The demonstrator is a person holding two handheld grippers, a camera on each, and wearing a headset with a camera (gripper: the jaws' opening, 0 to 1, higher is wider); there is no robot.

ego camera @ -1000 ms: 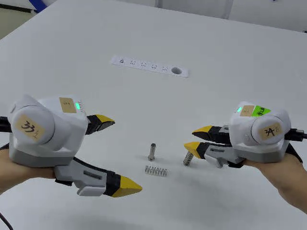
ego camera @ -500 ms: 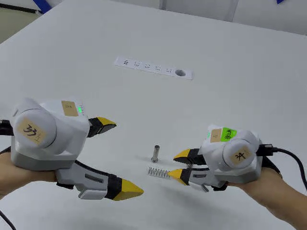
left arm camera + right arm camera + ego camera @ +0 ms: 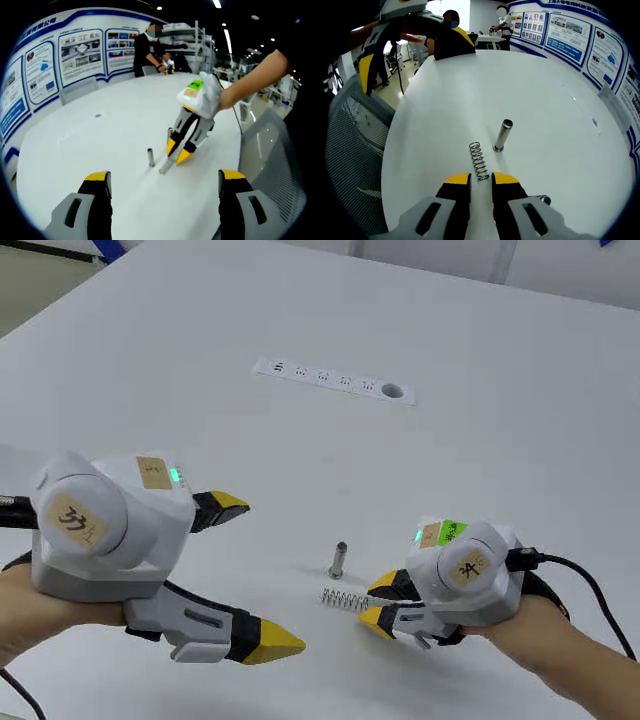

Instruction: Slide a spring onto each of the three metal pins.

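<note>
**Right claw low at the loose spring, left claw spread wide beside it**

In the head view, the left claw (image 3: 252,574) gapes wide above the white worktop (image 3: 480,440), with nothing between its yellow tips. The right claw (image 3: 380,602) sits low, jaws narrow with a small gap and gripping nothing. Its tips are just beside one end of a thin coiled steel spring (image 3: 343,598), which lies flat. A short silver metal pin (image 3: 338,560) stands upright just behind the spring, apart from it. A flat white power strip (image 3: 335,381) lies well beyond. In the left gripper view, the right claw (image 3: 177,151) points down at the worktop, with the spring (image 3: 164,167) at its tips and the pin (image 3: 151,157) just left of them. In the right gripper view, the narrow jaws meet the spring's (image 3: 479,160) near end; I cannot tell whether they touch it. The pin (image 3: 503,135) stands beside its far end.
</note>
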